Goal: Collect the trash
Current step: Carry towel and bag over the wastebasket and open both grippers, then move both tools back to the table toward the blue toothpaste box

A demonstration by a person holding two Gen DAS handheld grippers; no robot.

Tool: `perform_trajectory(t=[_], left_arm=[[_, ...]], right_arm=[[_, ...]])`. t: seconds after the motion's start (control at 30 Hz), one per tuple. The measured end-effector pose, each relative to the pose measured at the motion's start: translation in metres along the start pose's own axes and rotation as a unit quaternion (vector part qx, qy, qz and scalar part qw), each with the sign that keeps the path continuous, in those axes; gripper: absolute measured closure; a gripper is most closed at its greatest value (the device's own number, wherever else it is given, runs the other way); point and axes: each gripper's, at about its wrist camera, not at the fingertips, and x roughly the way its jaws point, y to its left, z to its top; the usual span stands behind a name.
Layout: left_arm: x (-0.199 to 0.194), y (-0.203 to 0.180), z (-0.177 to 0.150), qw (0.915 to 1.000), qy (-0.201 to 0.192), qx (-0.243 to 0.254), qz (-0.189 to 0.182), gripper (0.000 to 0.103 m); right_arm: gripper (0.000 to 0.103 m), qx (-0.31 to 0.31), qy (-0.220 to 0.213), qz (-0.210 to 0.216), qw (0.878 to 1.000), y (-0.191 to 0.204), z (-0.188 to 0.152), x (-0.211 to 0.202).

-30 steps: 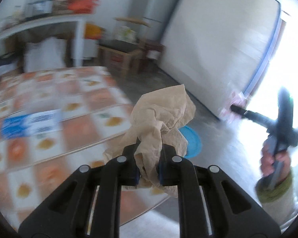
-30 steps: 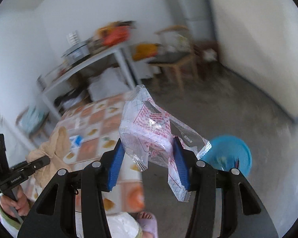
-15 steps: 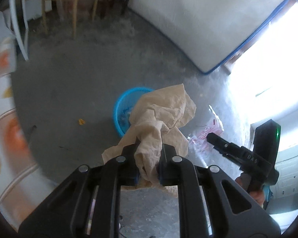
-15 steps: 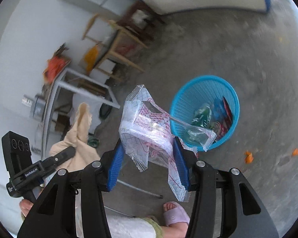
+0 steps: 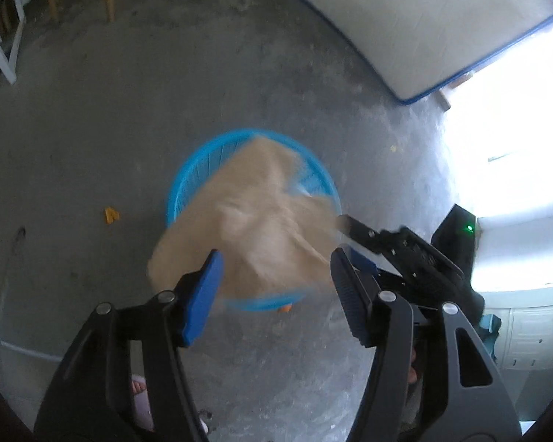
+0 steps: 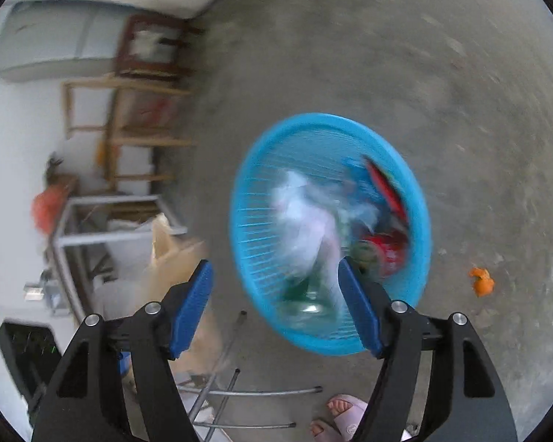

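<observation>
A blue plastic basket (image 5: pixel 188 176) stands on the concrete floor below both grippers; it also shows in the right wrist view (image 6: pixel 261 169). My left gripper (image 5: pixel 276 287) is open, and a crumpled brown paper (image 5: pixel 254 221) falls blurred just past its fingers over the basket. My right gripper (image 6: pixel 274 305) is open, and a clear plastic wrapper (image 6: pixel 309 221) falls blurred into the basket among other trash. The right gripper also shows in the left wrist view (image 5: pixel 405 246), and the brown paper shows in the right wrist view (image 6: pixel 173 258).
An orange scrap (image 5: pixel 111 215) lies on the floor left of the basket, another orange scrap (image 6: pixel 481 281) to its right. A mattress (image 5: pixel 424 18) leans on the wall. Wooden furniture (image 6: pixel 129 110), a white table frame (image 6: pixel 92 235) and my feet (image 6: pixel 341 416) are near.
Both grippers swung from the table to above the basket, then opened. The brown paper and the plastic wrapper left the fingers and are dropping toward the basket.
</observation>
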Motion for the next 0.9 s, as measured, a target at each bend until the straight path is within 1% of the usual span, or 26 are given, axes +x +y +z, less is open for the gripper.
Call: perform_trajectory(t=[0.07,0.13,0.17,0.2,0.27,0.37,0.43,0.5,0.57,0.6,0.63,0.67,0.7,0.77,0.8,0.83,0.87,0.9], left_arm=[[-0.004,0.002,-0.008,0.9999,-0.002,-0.001,-0.013,0.046],[-0.015,0.0,-0.01,0.9998,-0.013,0.004,-0.015,0.044],[-0.019,-0.001,-0.01,0.9997,-0.018,0.006,-0.017,0.042],[-0.03,-0.003,-0.011,0.9993,-0.031,0.008,-0.019,0.04],[-0.045,-0.003,-0.01,0.9986,-0.047,0.006,-0.021,0.039],[-0.08,-0.008,-0.013,0.9963,-0.077,0.008,-0.037,0.038],[-0.104,-0.011,-0.019,0.9944,-0.097,0.016,-0.039,0.037],[-0.138,-0.011,-0.032,0.9912,-0.122,0.024,-0.046,0.034],[-0.172,-0.011,-0.046,0.9869,-0.153,0.031,-0.039,0.034],[-0.197,-0.009,-0.061,0.981,-0.19,0.031,-0.023,0.032],[-0.222,-0.007,-0.081,0.9719,-0.233,0.033,-0.008,0.028],[-0.241,-0.005,-0.098,0.9645,-0.261,0.037,0.001,0.022],[-0.256,-0.002,-0.116,0.959,-0.28,0.041,0.012,0.02],[-0.275,0.006,-0.144,0.9537,-0.297,0.04,0.023,0.02],[-0.287,0.017,-0.166,0.9522,-0.303,0.032,0.023,0.02],[-0.292,0.024,-0.178,0.9519,-0.305,0.025,0.023,0.02],[-0.302,0.036,-0.199,0.9504,-0.31,0.009,0.025,0.019],[-0.308,0.044,-0.211,0.9492,-0.313,0.0,0.028,0.019]], right_arm=[[0.035,-0.001,-0.009,0.005,1.0,-0.008,-0.005,-0.004],[0.034,-0.01,-0.016,-0.002,1.0,-0.008,-0.004,-0.009],[0.034,-0.016,-0.02,-0.004,1.0,-0.007,-0.005,-0.012],[0.034,-0.019,-0.023,-0.004,1.0,-0.006,-0.006,-0.017],[0.034,-0.029,-0.035,-0.004,0.999,-0.002,-0.008,-0.028],[0.034,-0.055,-0.052,-0.008,0.997,0.009,-0.012,-0.047],[0.034,-0.079,-0.063,-0.01,0.995,0.017,-0.019,-0.063],[0.034,-0.11,-0.07,-0.015,0.991,0.031,-0.03,-0.077],[0.035,-0.148,-0.075,-0.017,0.986,0.042,-0.044,-0.091],[0.035,-0.161,-0.076,-0.018,0.984,0.044,-0.052,-0.096],[0.034,-0.174,-0.074,-0.018,0.982,0.046,-0.062,-0.1],[0.033,-0.184,-0.066,-0.019,0.981,0.045,-0.074,-0.102],[0.032,-0.19,-0.059,-0.019,0.98,0.043,-0.082,-0.103],[0.032,-0.212,-0.038,-0.029,0.976,0.039,-0.111,-0.105],[0.032,-0.222,-0.03,-0.03,0.974,0.037,-0.122,-0.106],[0.032,-0.233,-0.023,-0.033,0.972,0.037,-0.134,-0.107],[0.031,-0.248,-0.015,-0.039,0.968,0.038,-0.148,-0.11],[0.031,-0.261,-0.009,-0.043,0.964,0.04,-0.158,-0.113]])
